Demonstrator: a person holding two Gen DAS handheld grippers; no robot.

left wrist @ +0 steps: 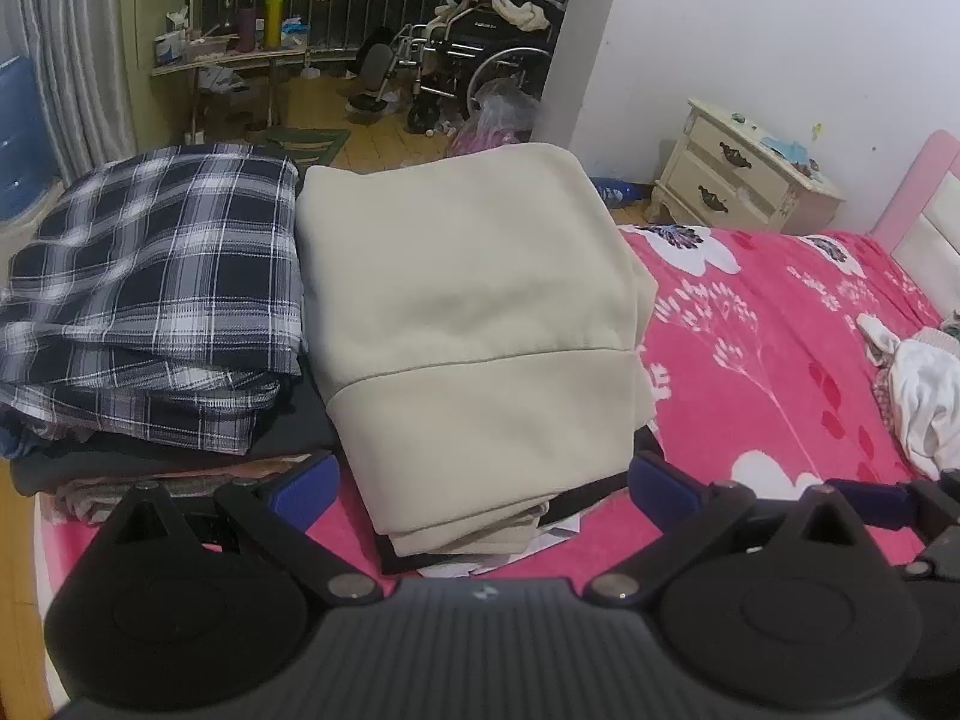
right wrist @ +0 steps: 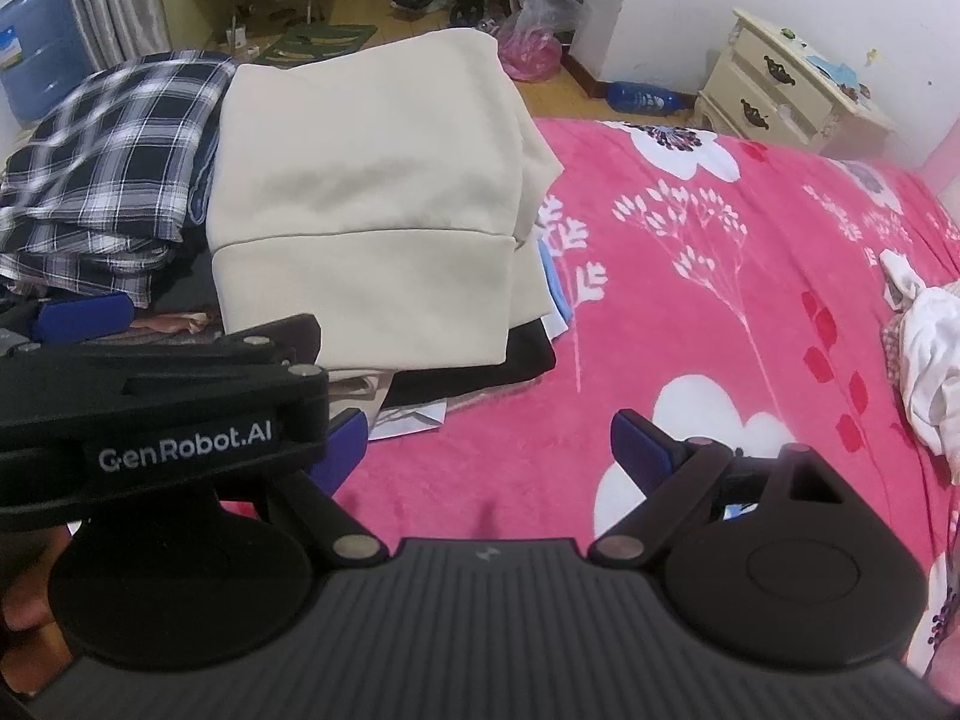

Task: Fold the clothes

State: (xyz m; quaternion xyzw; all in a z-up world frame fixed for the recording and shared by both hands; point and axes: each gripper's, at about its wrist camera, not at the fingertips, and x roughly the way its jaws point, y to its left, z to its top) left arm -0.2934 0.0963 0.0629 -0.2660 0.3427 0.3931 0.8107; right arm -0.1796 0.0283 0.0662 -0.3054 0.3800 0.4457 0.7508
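Observation:
A folded beige garment [left wrist: 468, 312] [right wrist: 366, 192] tops a pile on the pink flowered blanket [left wrist: 780, 360] [right wrist: 690, 312]. Dark clothes and some white paper lie under it. Left of it sits a folded navy plaid stack [left wrist: 150, 300] [right wrist: 108, 162]. My left gripper [left wrist: 483, 492] is open wide, its blue pads on either side of the pile's near edge, with a gap showing at the left pad. My right gripper [right wrist: 495, 450] stands open over bare blanket with nothing between its fingers. Its left finger is partly hidden behind the left gripper's black body [right wrist: 162, 414].
A crumpled white garment [left wrist: 924, 396] [right wrist: 930, 360] lies at the bed's right side. Beyond the bed stand a cream nightstand [left wrist: 744, 180] [right wrist: 792, 90], a wheelchair [left wrist: 480, 54] piled with clothes, a pink plastic bag and a blue bottle [right wrist: 645, 99] on the floor.

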